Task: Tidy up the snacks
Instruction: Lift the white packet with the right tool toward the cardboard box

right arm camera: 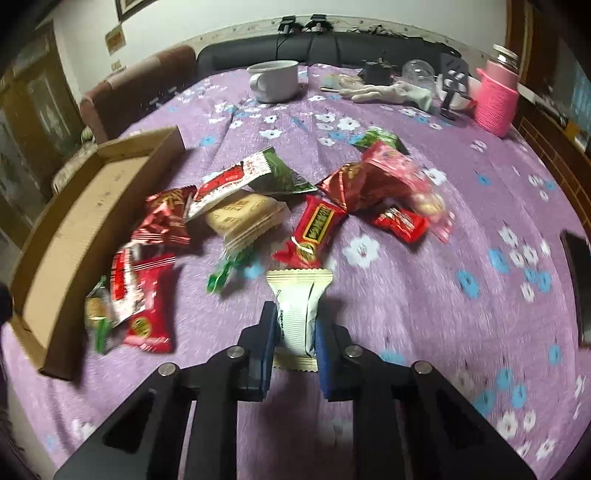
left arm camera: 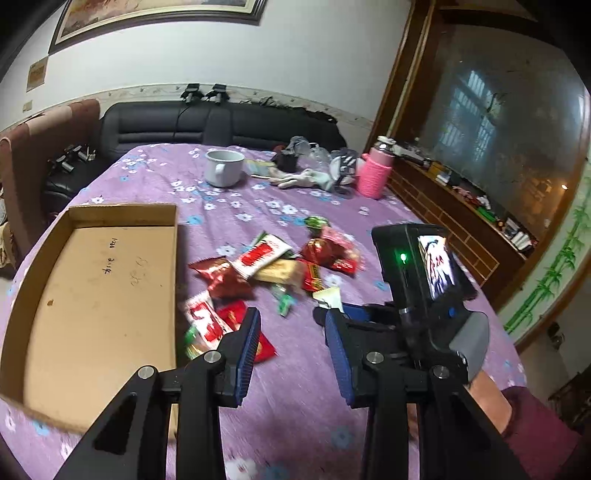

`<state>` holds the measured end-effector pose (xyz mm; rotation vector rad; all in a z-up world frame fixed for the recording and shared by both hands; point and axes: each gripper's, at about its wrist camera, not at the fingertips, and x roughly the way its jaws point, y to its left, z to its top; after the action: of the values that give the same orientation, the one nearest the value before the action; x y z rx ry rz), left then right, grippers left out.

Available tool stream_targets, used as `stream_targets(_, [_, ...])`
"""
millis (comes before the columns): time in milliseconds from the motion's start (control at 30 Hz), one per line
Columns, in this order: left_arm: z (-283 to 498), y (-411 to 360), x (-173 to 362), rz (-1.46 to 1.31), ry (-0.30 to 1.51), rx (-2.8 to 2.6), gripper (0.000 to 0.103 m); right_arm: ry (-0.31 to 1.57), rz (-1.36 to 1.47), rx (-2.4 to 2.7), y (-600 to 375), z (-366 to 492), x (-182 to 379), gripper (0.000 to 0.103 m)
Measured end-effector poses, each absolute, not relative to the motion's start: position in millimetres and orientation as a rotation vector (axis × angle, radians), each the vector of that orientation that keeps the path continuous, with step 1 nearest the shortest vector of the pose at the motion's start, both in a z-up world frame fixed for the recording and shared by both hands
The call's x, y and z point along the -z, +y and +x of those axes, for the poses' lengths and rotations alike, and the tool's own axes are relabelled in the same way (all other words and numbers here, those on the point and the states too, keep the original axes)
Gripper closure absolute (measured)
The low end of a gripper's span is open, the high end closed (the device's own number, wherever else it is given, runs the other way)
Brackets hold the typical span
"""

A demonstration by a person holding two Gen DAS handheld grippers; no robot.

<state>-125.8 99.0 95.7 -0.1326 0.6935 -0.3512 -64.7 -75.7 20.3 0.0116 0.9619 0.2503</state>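
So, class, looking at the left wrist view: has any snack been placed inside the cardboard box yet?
No. The cardboard box shows only its bare brown floor, while the snack packets all lie outside it on the purple tablecloth.

Bench is covered in a purple flowered cloth (right arm camera: 424, 295). Way out past the jaws at the far end there's a white mug (right arm camera: 275, 80), handle on its left side, and off to the right of it a pair of white gloves (right arm camera: 384, 92) lying flat, a clear glass jar (right arm camera: 417, 72), and a bottle in a pink knitted sleeve (right arm camera: 496, 99) standing upright near the right edge. Behind the bench runs a black sofa (left arm camera: 207, 122), with a framed picture (left arm camera: 155, 18) on the wall above it. Far right has a dark wooden cabinet (left arm camera: 461, 206) with a big glass panel.
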Motion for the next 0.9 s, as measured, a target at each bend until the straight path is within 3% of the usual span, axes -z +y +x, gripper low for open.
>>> stream_targets(167, [-170.3, 120.2, -135.5, -0.205, 0.614, 0.433, 0.064, 0.881, 0.108, -0.308, -114.5, -117.5, -80.7, 0.085])
stream_targets(567, [-327.1, 214.6, -324.1, -0.297, 0.206, 0.61, 0.064, 0.532, 0.182, -0.317, -221.4, -284.6, -313.5, 0.084])
stream_targets(700, [-371.0, 277.7, -400.7, -0.264, 0.072, 0.392, 0.064, 0.397, 0.176, -0.21, -257.1, -328.8, -411.2, 0.084])
stream_targets(900, [-433.7, 402.8, -501.4, -0.187, -0.103, -0.339, 0.064, 0.249, 0.136, 0.022, -290.3, -382.7, -531.3, 0.084])
